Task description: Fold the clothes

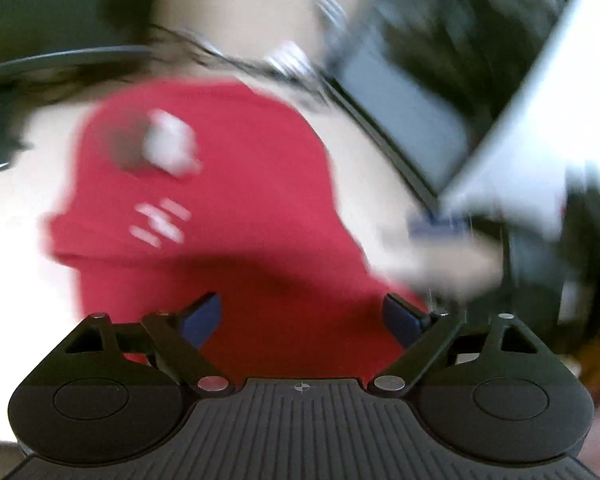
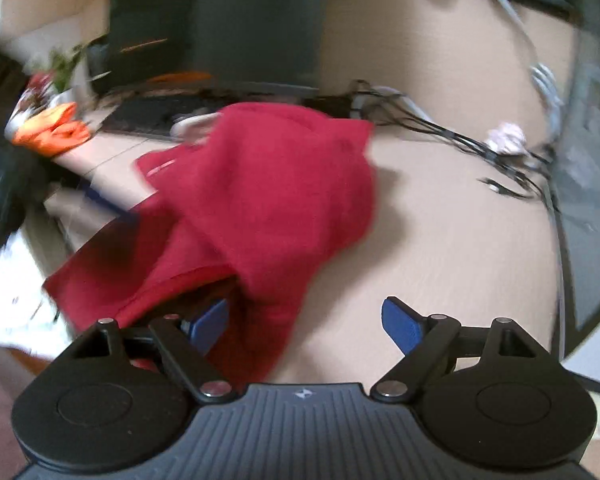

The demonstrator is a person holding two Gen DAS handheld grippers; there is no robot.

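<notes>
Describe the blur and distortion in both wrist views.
Left wrist view: the red cloth garment and pale tabletop are smeared by motion blur, while the left gripper stays sharp. Right wrist view: milder blur; fisheye bends the tangle of black cables.

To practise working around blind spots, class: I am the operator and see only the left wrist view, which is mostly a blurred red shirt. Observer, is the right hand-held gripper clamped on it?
Observer: No. The right hand-held gripper is open. The red shirt drapes over one blue finger, unclamped.
Operator: Does the shirt lie flat?
Observer: No. In the right wrist view it is bunched, one layer heaped over another on the table.
Operator: Is anything else near it?
Observer: An orange item, probably cloth, lies towards the table's far left, apart from the shirt.
</notes>
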